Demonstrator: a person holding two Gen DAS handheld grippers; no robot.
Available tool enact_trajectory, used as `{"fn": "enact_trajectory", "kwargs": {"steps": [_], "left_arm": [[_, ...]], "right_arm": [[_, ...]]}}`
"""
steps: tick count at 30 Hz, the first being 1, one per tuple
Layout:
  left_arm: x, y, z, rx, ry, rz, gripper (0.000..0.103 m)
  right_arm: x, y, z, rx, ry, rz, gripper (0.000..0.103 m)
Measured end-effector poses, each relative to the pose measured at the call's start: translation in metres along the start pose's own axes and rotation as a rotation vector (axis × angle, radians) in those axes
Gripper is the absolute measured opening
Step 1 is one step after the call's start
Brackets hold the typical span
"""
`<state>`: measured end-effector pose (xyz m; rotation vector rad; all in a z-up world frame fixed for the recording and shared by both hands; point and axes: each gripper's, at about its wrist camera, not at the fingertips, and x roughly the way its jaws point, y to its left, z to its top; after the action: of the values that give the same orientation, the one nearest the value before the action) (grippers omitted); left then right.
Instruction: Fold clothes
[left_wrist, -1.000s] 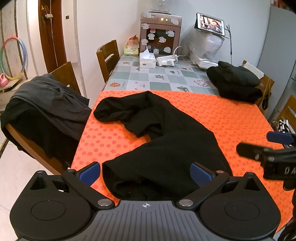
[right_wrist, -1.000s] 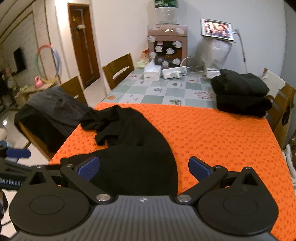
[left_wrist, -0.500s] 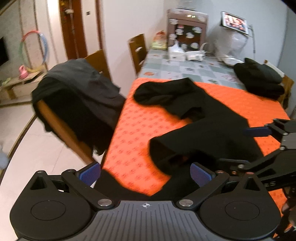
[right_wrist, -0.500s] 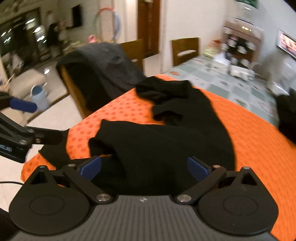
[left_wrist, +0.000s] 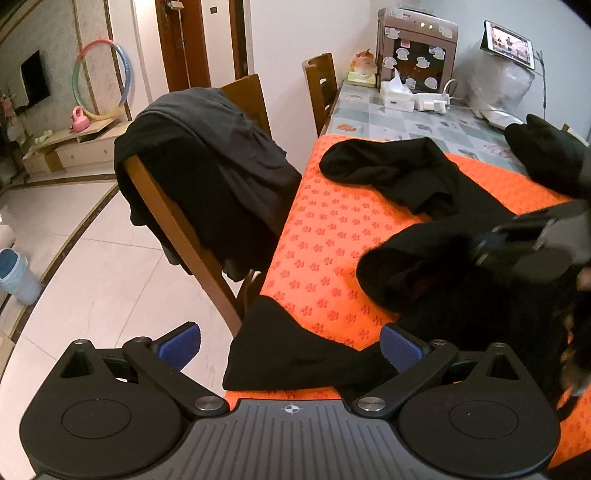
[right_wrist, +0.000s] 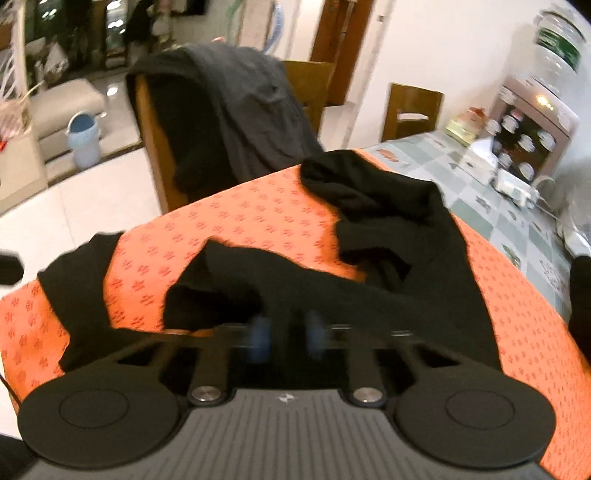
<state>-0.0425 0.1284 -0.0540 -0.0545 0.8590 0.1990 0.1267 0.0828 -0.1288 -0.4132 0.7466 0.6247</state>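
Left wrist view: your left gripper (left_wrist: 290, 347) gapes at the orange tablecloth's (left_wrist: 317, 258) near-left corner, where the black garment (left_wrist: 424, 206) sprawls — one end overhanging. Your right gripper (right_wrist: 284, 334) pinches the garment. A clothes-draped chair (left_wrist: 207, 177) stands beside the table's left edge.

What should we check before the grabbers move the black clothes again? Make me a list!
1. Right gripper pinching the black garment: cannot tell, blurry, pads nearly together around cloth.
2. Left gripper open and ready: ok.
3. Garment all on the orange tablecloth: not ok, one part hangs over the edge.
4. Garment flat: not ok, bunched.
5. Folded black pile out of the way: ok.
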Motion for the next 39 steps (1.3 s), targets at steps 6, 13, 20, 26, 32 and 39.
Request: {"fn": "enact_trajectory", "kwargs": {"steps": [6,13,20,26,32,39], "left_arm": [[0.014,-0.015,0.004,0.041,0.002,-0.037,0.103],[0.028,-0.045,0.013,0.111,-0.005,-0.100,0.103],[0.031,-0.088,0.024,0.187,-0.007,-0.160,0.103],[0.035,-0.121,0.027,0.219,-0.003,-0.180,0.103],[0.038,-0.138,0.031,0.166,0.002,-0.131,0.103],[0.043,-0.147,0.034,0.115,0.008,-0.082,0.102]], "right_arm": [[-0.058,-0.058,-0.007,0.177,-0.084,-0.066,0.003],[-0.127,-0.129,-0.035,0.368,-0.123,-0.209,0.003],[-0.197,-0.195,-0.098,0.573,-0.094,-0.413,0.003],[-0.221,-0.231,-0.179,0.707,0.043,-0.489,0.003],[-0.210,-0.249,-0.217,0.707,0.153,-0.346,0.018],[-0.197,-0.249,-0.173,0.539,0.129,-0.164,0.042]]}}
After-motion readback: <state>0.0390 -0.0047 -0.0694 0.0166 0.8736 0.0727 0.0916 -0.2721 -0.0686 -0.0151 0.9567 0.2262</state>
